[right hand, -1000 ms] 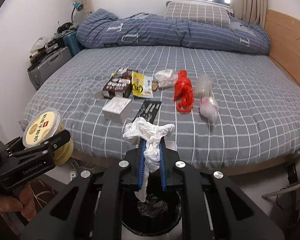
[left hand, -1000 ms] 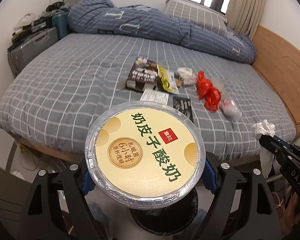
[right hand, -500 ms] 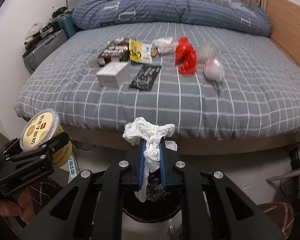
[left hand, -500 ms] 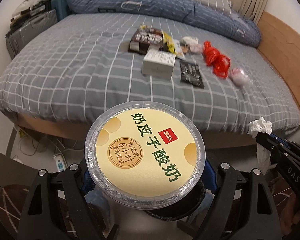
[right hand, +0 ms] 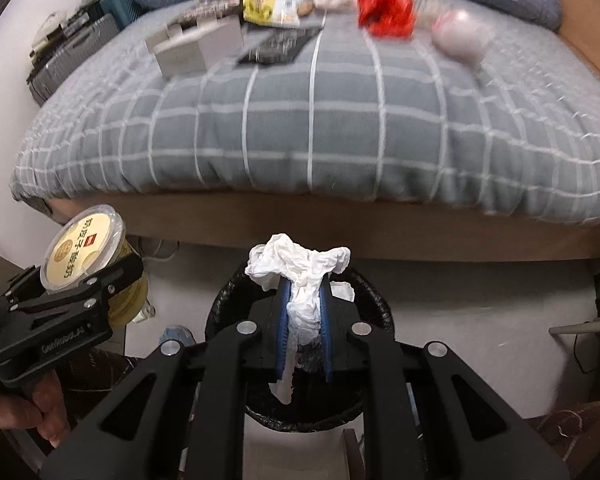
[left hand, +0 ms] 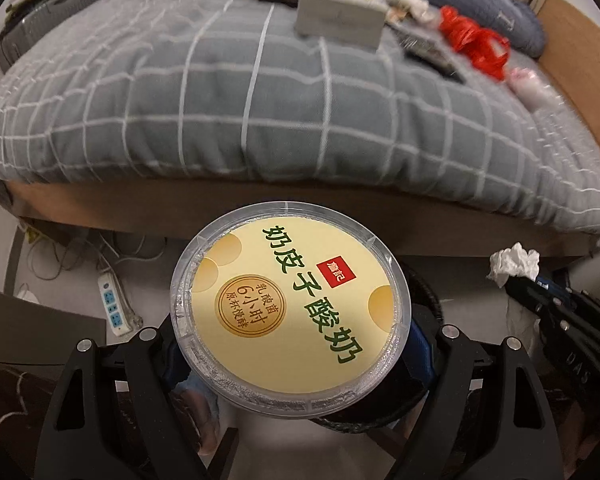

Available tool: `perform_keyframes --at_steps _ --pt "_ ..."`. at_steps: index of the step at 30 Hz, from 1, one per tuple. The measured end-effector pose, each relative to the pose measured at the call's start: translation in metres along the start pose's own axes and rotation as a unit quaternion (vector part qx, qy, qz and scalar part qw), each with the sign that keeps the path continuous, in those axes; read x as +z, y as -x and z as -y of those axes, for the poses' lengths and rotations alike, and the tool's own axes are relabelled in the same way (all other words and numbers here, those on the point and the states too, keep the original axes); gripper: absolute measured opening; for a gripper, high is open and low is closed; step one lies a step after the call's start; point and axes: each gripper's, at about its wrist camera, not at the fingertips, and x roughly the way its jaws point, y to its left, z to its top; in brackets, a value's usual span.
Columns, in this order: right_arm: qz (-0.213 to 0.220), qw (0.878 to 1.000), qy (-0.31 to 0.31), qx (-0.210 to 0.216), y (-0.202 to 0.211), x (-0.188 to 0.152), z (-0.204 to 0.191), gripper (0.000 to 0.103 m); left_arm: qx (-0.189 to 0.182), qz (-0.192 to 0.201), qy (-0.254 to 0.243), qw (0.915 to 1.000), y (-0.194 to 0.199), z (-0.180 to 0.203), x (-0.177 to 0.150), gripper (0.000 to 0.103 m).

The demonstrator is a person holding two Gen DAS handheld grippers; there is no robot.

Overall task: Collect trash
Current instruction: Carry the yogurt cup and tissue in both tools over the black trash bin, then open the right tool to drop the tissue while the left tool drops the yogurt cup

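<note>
Though mostly hidden, bin (right hand: pixel 374 308) under tissue (right hand: pixel 300 276)-pinching right claw (right hand: pixel 304 308), cup (left hand: pixel 290 312)-clamping left claw (left hand: pixel 292 344).

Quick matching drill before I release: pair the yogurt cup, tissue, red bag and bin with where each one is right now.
Things:
1. yogurt cup
2. tissue
3. red bag
4. bin

Places:
A. on the bed
B. on the floor below the right gripper
C. clamped in the left gripper
D. pinched in the right gripper

Pairs: 1-C, 2-D, 3-A, 4-B
</note>
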Motion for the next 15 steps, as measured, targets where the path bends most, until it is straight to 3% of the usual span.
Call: perform_keyframes --at_steps 7,15 --pt "-0.044 0.999 0.004 0.001 -0.051 -0.003 0.003 0.015 0.008 -0.036 -0.001 0.9993 -0.043 -0.003 -0.004 0.08" --pt "-0.072 0.997 0.007 0.013 -0.085 -0.001 0.001 0.016 0.005 -0.048 0.002 0.9988 -0.056 -0.005 -0.003 0.08"
